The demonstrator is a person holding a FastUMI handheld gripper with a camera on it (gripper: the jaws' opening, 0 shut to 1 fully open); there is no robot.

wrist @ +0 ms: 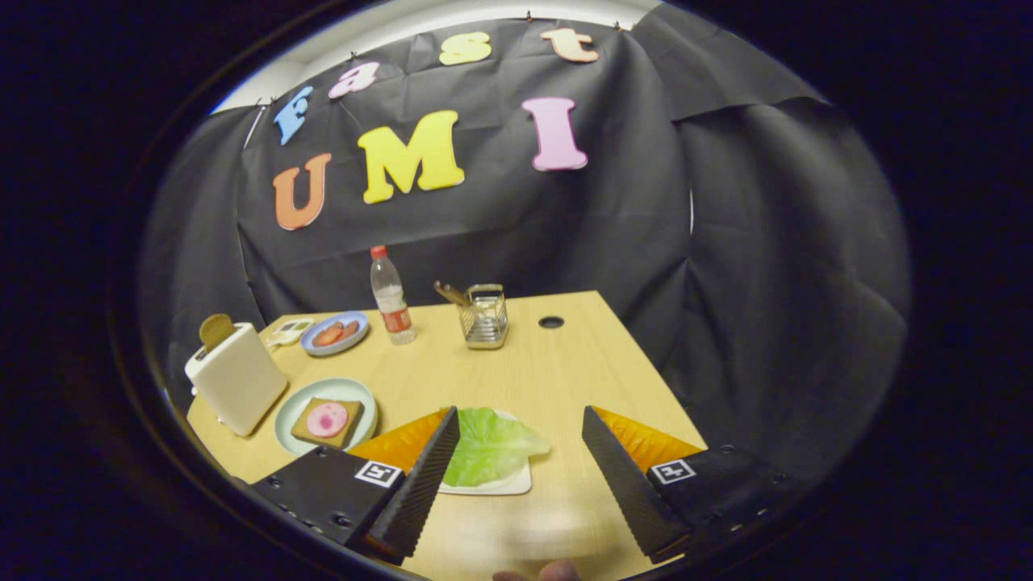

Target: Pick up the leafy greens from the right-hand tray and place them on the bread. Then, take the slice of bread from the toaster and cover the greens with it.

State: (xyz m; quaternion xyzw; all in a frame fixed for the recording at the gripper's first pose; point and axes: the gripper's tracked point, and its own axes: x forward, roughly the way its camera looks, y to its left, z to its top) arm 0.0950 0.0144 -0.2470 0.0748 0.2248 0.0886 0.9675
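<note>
Your tool (520, 415) hangs with its fingers spread wide over the bench (557, 363); the greens (488, 444) lie on a tray (504, 482) between them, by the left finger. Left of it sits a plate (286, 415) carrying bread (327, 422), the toaster (236, 378) beside it. Behind stand a second plate (334, 333), a bottle (391, 298) and a wire basket (484, 316).

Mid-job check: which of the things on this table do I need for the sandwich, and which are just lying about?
Needed:
green leafy lettuce on its white tray, between the open gripper fingers
bread slice with pink ham on pale green plate
white toaster, brown bread slice in its slot

Lying about:
clear water bottle
wire basket
blue plate of sausage
</note>
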